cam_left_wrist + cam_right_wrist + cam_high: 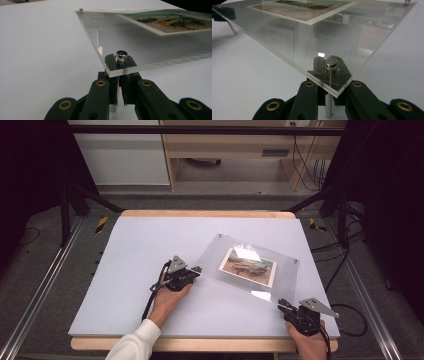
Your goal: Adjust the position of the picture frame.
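While both grippers clamp the metal corner standoff posts of the clear acrylic photo frame (248, 266), left gripper (119, 82) and right gripper (329, 85) jaws are fully closed beneath its near corners. Uneven lifting could twist the posts loose.

Black tool (196, 270), brass rivets, white sleeve (135, 342)

Both forearms reach forward, the left tool (192, 273) and the right tool (284, 305) each with jaws clamped tight.

Glossy clear acrylic frame (250, 265) — matt table (150, 250)
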Tool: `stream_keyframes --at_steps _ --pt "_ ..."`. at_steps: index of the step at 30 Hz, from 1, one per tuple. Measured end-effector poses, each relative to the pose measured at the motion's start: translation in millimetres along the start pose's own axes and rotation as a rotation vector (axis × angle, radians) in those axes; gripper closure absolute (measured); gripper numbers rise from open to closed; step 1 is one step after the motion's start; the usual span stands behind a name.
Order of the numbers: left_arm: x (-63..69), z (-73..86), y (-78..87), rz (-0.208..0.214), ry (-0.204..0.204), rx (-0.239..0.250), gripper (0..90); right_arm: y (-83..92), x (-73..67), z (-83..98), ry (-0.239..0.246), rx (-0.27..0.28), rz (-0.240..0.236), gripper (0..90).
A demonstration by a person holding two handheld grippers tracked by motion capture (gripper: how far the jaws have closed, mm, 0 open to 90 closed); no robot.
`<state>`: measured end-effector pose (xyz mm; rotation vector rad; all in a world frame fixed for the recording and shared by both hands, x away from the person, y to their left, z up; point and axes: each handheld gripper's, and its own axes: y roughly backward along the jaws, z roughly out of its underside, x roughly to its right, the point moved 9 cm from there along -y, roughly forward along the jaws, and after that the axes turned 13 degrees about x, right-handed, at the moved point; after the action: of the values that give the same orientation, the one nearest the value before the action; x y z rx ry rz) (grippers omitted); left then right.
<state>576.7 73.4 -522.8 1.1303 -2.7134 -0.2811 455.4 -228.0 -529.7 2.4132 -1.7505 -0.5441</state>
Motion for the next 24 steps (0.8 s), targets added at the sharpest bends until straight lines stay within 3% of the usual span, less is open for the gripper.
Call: stream_keyframes --at_steps 18,24 --pt "0.0 -0.1 0.1 0.0 0.009 -0.001 83.4 0.2 -0.1 -0.8 0.025 0.002 0.001 84.8" --pt "1.6 -0.2 -1.3 0.013 0.016 -0.001 78.4 0.7 -0.4 -2.0 0.018 0.004 0.0 84.9"
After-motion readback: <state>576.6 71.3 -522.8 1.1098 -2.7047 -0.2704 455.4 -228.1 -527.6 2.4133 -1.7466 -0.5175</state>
